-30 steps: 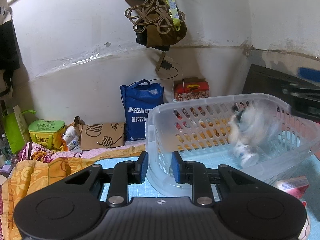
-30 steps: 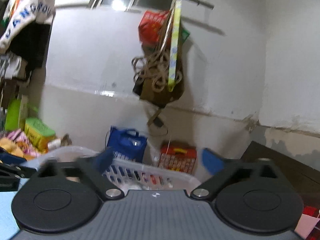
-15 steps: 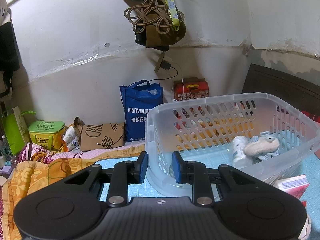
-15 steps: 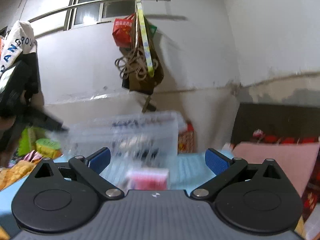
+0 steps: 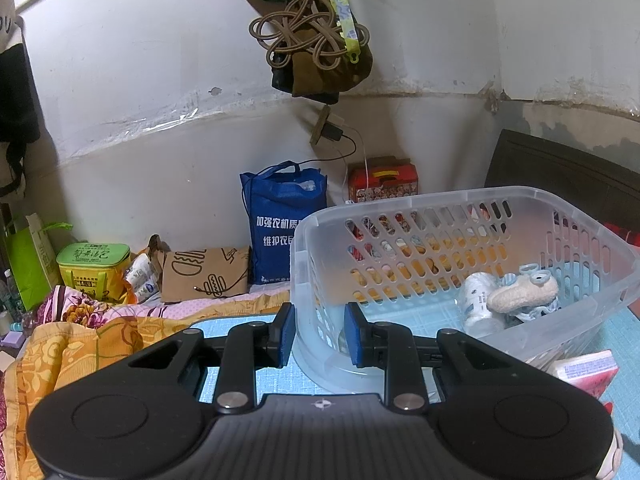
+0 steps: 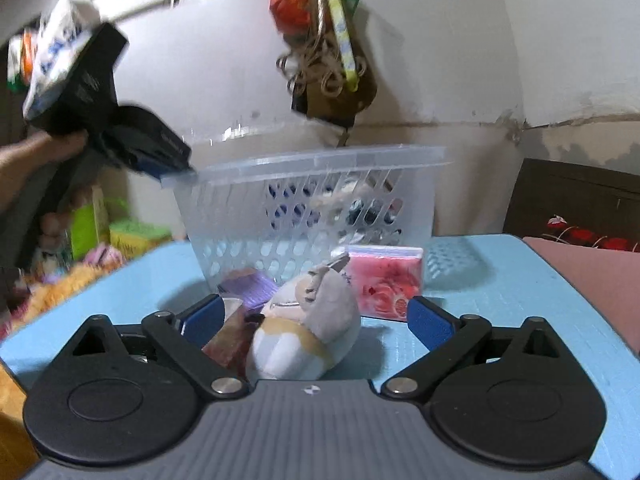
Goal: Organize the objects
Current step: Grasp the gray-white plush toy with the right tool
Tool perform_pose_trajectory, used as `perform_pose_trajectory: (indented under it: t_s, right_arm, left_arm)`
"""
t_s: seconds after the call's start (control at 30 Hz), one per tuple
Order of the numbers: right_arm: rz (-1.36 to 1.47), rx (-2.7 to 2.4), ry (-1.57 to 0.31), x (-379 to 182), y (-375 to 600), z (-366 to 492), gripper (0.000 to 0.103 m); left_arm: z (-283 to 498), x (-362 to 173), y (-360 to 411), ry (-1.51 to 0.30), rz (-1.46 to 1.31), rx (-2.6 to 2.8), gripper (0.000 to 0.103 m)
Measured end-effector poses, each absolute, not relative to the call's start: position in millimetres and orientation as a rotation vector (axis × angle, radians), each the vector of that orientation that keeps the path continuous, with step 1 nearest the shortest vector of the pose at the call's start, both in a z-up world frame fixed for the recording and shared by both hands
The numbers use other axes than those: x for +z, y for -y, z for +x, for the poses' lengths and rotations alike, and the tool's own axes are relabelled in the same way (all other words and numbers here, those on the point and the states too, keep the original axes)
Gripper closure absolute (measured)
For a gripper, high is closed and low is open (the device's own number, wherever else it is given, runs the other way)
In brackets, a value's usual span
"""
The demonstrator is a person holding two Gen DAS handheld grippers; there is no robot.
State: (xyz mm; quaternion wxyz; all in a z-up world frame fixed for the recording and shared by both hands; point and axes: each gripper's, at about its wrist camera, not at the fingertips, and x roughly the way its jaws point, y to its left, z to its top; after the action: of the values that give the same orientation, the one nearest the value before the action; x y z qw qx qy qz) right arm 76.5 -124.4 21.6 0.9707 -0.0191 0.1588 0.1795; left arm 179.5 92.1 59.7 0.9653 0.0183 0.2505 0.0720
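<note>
A clear plastic basket (image 5: 460, 208) stands on the blue mat; inside lie a beige plush toy (image 5: 522, 294) and a white bottle (image 5: 476, 300). My left gripper (image 5: 320, 332) is shut on the basket's near left rim. In the right wrist view the basket (image 6: 312, 204) sits behind a grey-and-white plush toy (image 6: 308, 320), a pink packet (image 6: 384, 280) and a purple item (image 6: 252, 284). My right gripper (image 6: 316, 320) is open, its fingers on either side of the plush toy, not touching it. The left gripper (image 6: 140, 148) shows there at the basket's corner.
A blue bag (image 5: 280, 220), a red box (image 5: 382, 178), a brown paper bag (image 5: 204, 274) and a green tin (image 5: 94, 264) stand along the wall. Ropes and bags (image 5: 316, 40) hang above. Orange bedding (image 5: 80, 344) lies left. A pink packet (image 5: 586, 368) lies right of the basket.
The plush toy and bottle landed and settled in the basket. My right gripper swung away from over the basket, down to the mat, and now straddles the grey plush toy. The left gripper stayed put.
</note>
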Motion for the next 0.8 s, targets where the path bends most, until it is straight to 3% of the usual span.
perform_pose_trajectory:
  t_s: [0.13,0.3,0.37,0.8]
  right_arm:
    - [0.027,0.347,-0.401,22.6,128.3,99.4,0.004]
    - [0.009,0.395,-0.430,8.4,124.2,97.8,0.025]
    - [0.011,0.424,-0.421,7.5,124.7,92.2,0.038]
    - [0.031,0.340,-0.244,12.5,154.3,53.0,0.040]
  left_arm:
    - [179.7,60.2,-92.5,-0.507,0.038,0.144,0.073]
    - [179.5,60.3,-92.9,-0.506,0.038,0.145,0.073]
    - [179.5,60.1,-92.5,-0.506,0.039,0.144,0.073]
    - [176.9,58.4,-92.4,-0.489,0.039,0.151,0.072]
